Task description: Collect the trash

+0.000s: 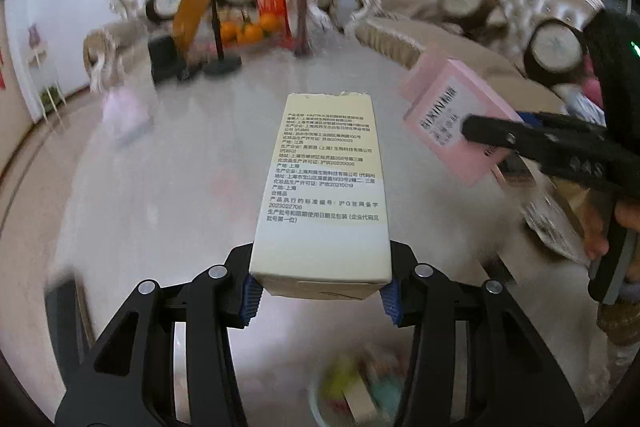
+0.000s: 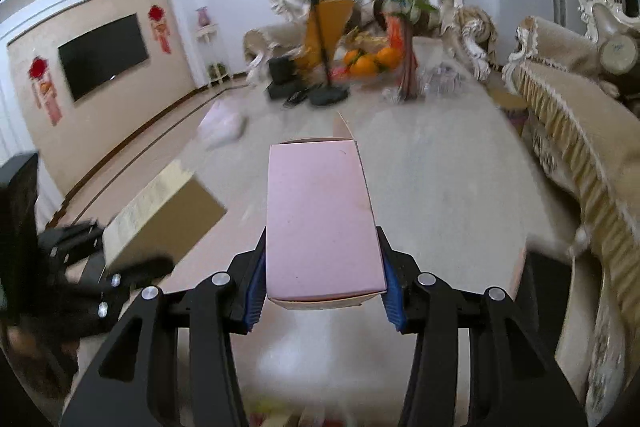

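Left gripper [image 1: 320, 293]: clamped on the near end of a cream carton [image 1: 320, 187], held lengthwise above the pale table [image 1: 180, 187]. Below it, at the frame's bottom edge, a blurred bin [image 1: 356, 395] with coloured scraps inside, apparently the trash receptacle. Right gripper [image 2: 322, 301]: clamped on a pink box [image 2: 320, 219], also clear of the table. Recommendation: bring each carton squarely over the bin before parting the jaws, one at a time, keeping the two tools from colliding. Fruit display [image 2: 368, 63] beyond is not involved.
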{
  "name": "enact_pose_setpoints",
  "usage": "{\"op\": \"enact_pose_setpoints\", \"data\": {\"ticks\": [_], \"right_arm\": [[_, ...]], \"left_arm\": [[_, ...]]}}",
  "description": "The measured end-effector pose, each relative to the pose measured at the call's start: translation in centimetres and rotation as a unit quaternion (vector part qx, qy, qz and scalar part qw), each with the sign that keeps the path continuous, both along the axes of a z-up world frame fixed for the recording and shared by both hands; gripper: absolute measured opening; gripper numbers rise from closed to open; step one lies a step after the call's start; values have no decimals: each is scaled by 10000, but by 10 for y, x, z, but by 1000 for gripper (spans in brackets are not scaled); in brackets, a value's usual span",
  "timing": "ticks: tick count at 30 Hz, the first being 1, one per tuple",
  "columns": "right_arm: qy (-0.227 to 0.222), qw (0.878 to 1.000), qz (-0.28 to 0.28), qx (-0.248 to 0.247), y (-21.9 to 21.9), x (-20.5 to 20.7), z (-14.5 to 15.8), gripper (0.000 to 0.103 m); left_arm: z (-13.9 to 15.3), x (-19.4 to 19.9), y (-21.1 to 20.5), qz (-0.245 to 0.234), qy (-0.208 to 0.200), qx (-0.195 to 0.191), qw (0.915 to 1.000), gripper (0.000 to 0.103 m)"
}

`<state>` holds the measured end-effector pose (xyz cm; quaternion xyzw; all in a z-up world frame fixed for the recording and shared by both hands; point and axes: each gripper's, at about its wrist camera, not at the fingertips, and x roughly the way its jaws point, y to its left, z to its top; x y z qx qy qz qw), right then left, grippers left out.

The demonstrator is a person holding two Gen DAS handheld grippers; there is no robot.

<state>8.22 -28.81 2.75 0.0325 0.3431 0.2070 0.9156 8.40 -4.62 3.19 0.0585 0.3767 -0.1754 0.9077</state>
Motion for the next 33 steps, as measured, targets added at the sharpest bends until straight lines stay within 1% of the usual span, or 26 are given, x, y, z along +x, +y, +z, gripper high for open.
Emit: {"op": "enact_pose_setpoints", "data": {"ticks": [2,3,4,5,7,8,10,12,14,15,16,17,18,20,23,25,26,27,28,29,33], "right_arm": [[260,9997,27,-38,3,-39,-22,46],[404,9990,18,-182,7,-60,-38,46],[584,9980,-18,-248,10,-73,-53,46],[852,9962,-38,-165,11,-81,-71,45],[1296,9915,-93,-86,16,-86,-103,45],[1460,9890,-139,-199,21,-84,-120,45],[1596,9859,-128,-478,30,-81,-143,45],[1810,9812,-28,-673,38,-74,-168,45],[1957,9765,127,-889,47,-67,-189,46],[2021,9744,180,-968,51,-63,-200,49],[2110,9717,234,-1040,54,-67,-209,54],[2184,9688,216,-1152,59,-64,-217,65],[2167,9684,180,-1217,60,-68,-220,68],[2102,9691,138,-1287,63,-78,-221,69],[1977,9730,17,-1188,58,-83,-205,70],[1892,9745,-159,-1195,54,-87,-187,70],[1860,9750,-252,-1186,52,-88,-180,73],[1843,9754,-331,-1166,47,-93,-176,82],[1828,9758,-411,-1130,45,-94,-170,85],[1817,9762,-460,-1089,44,-97,-167,86],[1964,9745,-672,-855,32,-102,-146,86]], "left_arm": [[-24,-44,2,-163,347,-45,9993,47],[-40,-65,1,-230,540,-16,9983,47],[-51,-73,0,-229,665,19,9975,47],[-71,-85,-3,-259,894,67,9956,47],[-102,-98,-7,-266,1208,109,9923,47],[-121,-100,-11,-239,1376,162,9901,47],[-153,-102,-15,-154,1560,335,9871,47],[-175,-103,-16,-97,1708,421,9844,47],[-190,-105,-13,-4,1828,344,9825,49],[-195,-105,-12,51,1870,326,9818,51],[-200,-105,-11,146,1892,390,9811,68],[-201,-102,-10,197,1868,443,9812,85],[-201,-103,-9,265,1756,508,9828,87],[-196,-104,-10,324,1505,502,9868,88],[-182,-101,-4,399,1335,350,9896,89],[-170,-101,-5,470,1287,294,9901,89],[-162,-102,-5,509,1273,291,9901,89],[-156,-102,-4,534,1255,304,9902,89],[-151,-102,-4,555,1219,313,9905,89],[-141,-104,-3,591,1164,304,9910,89],[-119,-109,-2,758,1103,297,9906,89]]}}
